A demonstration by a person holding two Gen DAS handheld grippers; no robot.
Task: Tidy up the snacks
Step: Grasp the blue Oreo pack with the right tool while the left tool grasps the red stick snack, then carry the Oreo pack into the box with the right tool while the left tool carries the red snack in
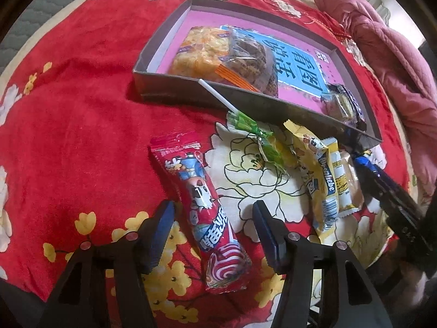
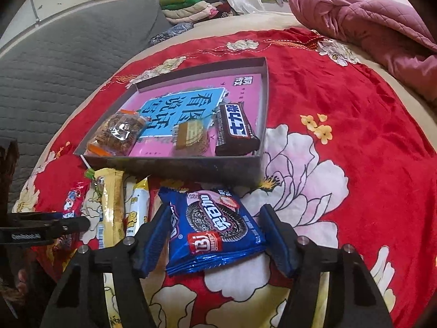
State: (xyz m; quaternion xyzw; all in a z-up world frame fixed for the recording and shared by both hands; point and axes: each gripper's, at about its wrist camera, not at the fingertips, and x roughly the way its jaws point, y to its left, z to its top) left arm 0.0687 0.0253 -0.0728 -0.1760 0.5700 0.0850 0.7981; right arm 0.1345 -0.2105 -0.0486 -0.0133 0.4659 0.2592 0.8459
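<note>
A shallow grey box [image 1: 245, 101] [image 2: 191, 164] with a pink and blue book inside holds a rice-crisp pack [image 1: 202, 52], a brown cookie pack [image 2: 120, 131], a small wafer [image 2: 189, 134] and a chocolate bar [image 2: 236, 129]. My left gripper [image 1: 213, 213] is open, its fingers on either side of a red candy stick pack [image 1: 203, 207] lying on the blanket. My right gripper [image 2: 214, 218] is open around a blue Oreo pack [image 2: 215, 227]. A green lollipop [image 1: 245, 125] and yellow snack packs [image 1: 319, 180] [image 2: 112, 205] lie in front of the box.
A red floral blanket [image 1: 82, 136] [image 2: 355, 136] covers the bed. A pink quilt [image 1: 396, 54] [image 2: 368, 24] is bunched at the right. A grey mattress pad [image 2: 68, 68] and folded clothes [image 2: 191, 5] lie at the back left.
</note>
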